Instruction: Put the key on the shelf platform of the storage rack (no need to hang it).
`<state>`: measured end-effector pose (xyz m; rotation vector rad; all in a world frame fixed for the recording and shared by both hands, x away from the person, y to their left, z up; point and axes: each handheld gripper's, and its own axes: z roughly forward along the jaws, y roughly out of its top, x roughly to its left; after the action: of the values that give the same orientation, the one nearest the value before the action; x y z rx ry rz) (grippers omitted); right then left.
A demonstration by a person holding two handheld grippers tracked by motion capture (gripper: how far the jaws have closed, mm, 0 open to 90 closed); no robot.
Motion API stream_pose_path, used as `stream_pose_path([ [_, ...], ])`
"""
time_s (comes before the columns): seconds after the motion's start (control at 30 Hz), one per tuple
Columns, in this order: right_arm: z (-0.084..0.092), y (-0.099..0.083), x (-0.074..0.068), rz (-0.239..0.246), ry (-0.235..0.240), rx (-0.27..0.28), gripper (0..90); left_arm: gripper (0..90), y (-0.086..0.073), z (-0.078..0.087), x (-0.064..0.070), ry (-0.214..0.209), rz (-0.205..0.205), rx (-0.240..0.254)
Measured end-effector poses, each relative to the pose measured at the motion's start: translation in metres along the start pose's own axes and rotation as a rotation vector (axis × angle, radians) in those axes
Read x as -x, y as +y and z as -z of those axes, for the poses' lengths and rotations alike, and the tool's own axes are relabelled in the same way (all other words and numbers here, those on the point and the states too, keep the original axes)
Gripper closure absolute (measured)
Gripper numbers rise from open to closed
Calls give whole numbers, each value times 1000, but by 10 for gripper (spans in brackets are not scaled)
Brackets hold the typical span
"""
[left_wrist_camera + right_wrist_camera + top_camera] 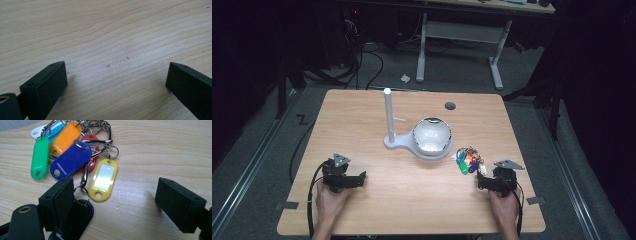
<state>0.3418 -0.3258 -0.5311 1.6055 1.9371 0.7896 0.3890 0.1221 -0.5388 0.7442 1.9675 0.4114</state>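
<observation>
While your right gripper (112, 202) sits with jaws wide apart beside the bunch of key tags (72, 157), nothing is clamped; a black tag (77, 220) lies against one jaw. No writing reads on the yellow tag (103, 180). Your left gripper (115, 82) gapes over the bare table (112, 30).

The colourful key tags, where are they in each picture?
High view: the key tags lie right of the middle, on the wooden table, just ahead of the right gripper.
Left gripper view: no tags, just bare wood between open jaws.
Right gripper view: top left, above the open jaws.
Shared landmark: the table's wood grain.
</observation>
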Motion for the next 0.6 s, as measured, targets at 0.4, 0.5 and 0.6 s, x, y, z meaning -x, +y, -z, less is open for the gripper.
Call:
stream_pose_path([
  [0.4,-1,1,-2,-5,-13,-1,153,40,-1,1,0,-2,-2,-4],
  [0.5,0,0,0,5,1,2,161,40,-1,1,0,-1,-1,-4],
  [0.6,1,-1,0,4,2,4,162,40,-1,1,-1,-5,-10,-1],
])
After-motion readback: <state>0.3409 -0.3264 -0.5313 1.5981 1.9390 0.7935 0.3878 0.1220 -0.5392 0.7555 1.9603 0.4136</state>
